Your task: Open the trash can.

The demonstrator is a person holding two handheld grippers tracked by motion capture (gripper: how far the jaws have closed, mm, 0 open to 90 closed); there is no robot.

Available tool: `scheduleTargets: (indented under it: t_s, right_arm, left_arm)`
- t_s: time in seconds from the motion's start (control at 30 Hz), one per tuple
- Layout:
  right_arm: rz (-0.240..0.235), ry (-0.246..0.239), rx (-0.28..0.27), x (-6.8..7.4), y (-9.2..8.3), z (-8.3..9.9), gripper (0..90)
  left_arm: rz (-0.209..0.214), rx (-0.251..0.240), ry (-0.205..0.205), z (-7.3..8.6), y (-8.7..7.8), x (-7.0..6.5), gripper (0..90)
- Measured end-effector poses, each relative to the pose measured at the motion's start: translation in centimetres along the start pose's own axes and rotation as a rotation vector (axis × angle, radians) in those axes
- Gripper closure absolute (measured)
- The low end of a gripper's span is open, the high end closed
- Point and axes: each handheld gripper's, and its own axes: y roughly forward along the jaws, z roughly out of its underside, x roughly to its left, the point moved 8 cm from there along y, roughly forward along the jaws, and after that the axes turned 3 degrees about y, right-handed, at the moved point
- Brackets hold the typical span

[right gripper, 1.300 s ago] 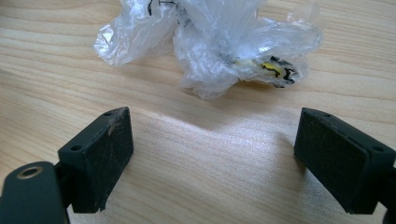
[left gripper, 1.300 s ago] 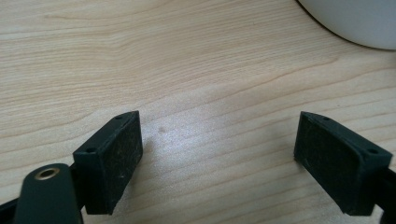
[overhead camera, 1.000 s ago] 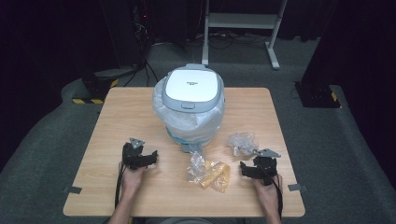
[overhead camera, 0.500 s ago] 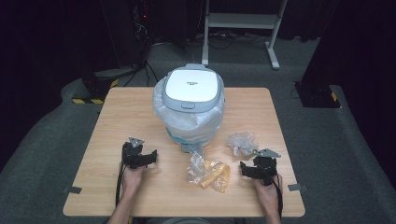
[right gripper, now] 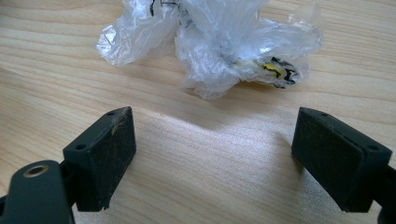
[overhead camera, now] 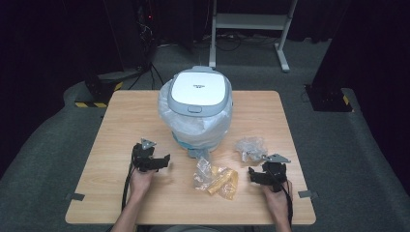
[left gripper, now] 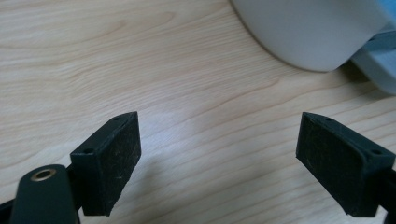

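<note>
**Two open grippers rest on a table beside a wrapped cooker and crumpled bags**

A square wooden table (overhead camera: 121, 121) stands on grey carpet in a dark room, with a white metal frame (overhead camera: 251, 24) behind it on the floor. At the far middle of the table sits a white rice cooker (overhead camera: 197, 92) with a grey-edged lid, its body wrapped in a clear plastic bag (overhead camera: 203, 128) that bunches at the near side of its base. In the left gripper view the cooker's white wall (left gripper: 308, 32) curves across the top right, resting on the wood.

Near the front edge, between the two hands, lies a crumpled clear bag with something yellow-orange inside (overhead camera: 217, 178). A smaller crumpled clear wrapper (overhead camera: 250, 146) lies to its right, just beyond the right gripper. In the right gripper view a crumpled clear bag (right gripper: 219, 42) with black and yellow markings sits ahead of the jaws, apart from them.

The left gripper (overhead camera: 162, 162) is held low over the table at the front left, pointing right toward the cooker's base; its jaws stand wide apart with only bare wood between them (left gripper: 219, 154). The right gripper (overhead camera: 252, 175) is held at the front right, pointing left toward the yellow bag; its jaws are also spread wide and hold nothing (right gripper: 215, 154). A forearm and hand come in from the bottom edge behind each gripper.
</note>
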Motion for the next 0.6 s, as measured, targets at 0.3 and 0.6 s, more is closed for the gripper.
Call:
scheduleTargets:
  t_s: [0.3,0.6]
  right_arm:
    - [0.0,-0.001,0.0,0.0,0.0,0.0,13.4]
    - [0.0,0.0,0.0,0.0,0.0,0.0,13.4]
  left_arm:
    - [0.04,-0.007,0.023,-1.2,0.1,-1.5,13.4]
    - [0.06,-0.021,0.03,-2.0,0.7,-2.6,10.2]
